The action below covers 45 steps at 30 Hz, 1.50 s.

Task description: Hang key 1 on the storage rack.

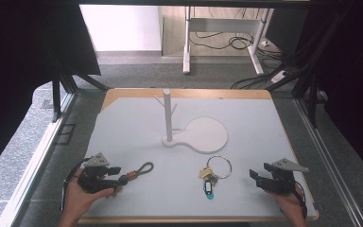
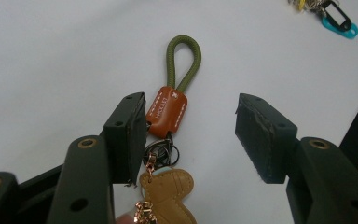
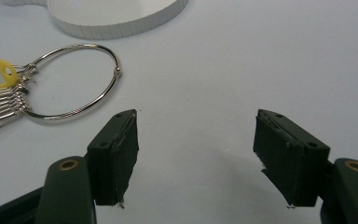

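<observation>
A keychain (image 2: pixel 170 105) with a green cord loop lies on the table (image 1: pixel 137 137), against one pad of the left gripper (image 2: pixel 189 135), whose jaws are spread. The right gripper (image 3: pixel 196 156), jaws also spread, is near a key ring (image 3: pixel 72 81). Closing now would likely pinch off-centre and let the keychain slip.

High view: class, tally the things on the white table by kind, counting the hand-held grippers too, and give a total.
Grippers: 2, the left gripper and the right gripper
Key bunches: 2, the green cord keychain and the key ring with tags
White peg stands: 1, the stand on its round base
Total: 5
</observation>
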Each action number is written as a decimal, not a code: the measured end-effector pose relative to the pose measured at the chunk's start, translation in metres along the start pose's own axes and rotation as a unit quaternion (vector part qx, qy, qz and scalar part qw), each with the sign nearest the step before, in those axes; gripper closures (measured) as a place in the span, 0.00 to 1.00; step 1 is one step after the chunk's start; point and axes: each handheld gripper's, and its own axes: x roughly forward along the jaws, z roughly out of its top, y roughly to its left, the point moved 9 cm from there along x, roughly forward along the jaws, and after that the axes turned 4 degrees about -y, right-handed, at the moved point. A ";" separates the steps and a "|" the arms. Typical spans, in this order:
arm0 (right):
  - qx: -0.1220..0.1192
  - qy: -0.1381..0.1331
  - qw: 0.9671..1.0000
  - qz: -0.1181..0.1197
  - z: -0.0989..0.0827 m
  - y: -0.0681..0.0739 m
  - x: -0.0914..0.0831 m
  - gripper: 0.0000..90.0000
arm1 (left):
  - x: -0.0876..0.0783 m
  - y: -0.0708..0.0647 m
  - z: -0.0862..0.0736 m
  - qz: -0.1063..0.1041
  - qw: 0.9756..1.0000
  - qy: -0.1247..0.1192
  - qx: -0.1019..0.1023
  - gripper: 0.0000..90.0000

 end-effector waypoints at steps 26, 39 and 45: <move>-0.012 0.021 1.000 0.000 -0.005 0.004 0.002 0.35 | 0.014 -0.004 0.031 -0.008 0.981 0.164 0.108 0.50; -0.015 0.029 0.999 0.000 -0.007 0.004 0.004 0.35 | 0.028 0.000 0.027 -0.012 0.967 0.227 0.119 0.51; -0.019 0.035 0.999 -0.001 -0.009 0.006 0.006 0.35 | 0.036 0.001 0.025 -0.018 0.960 0.248 0.129 0.51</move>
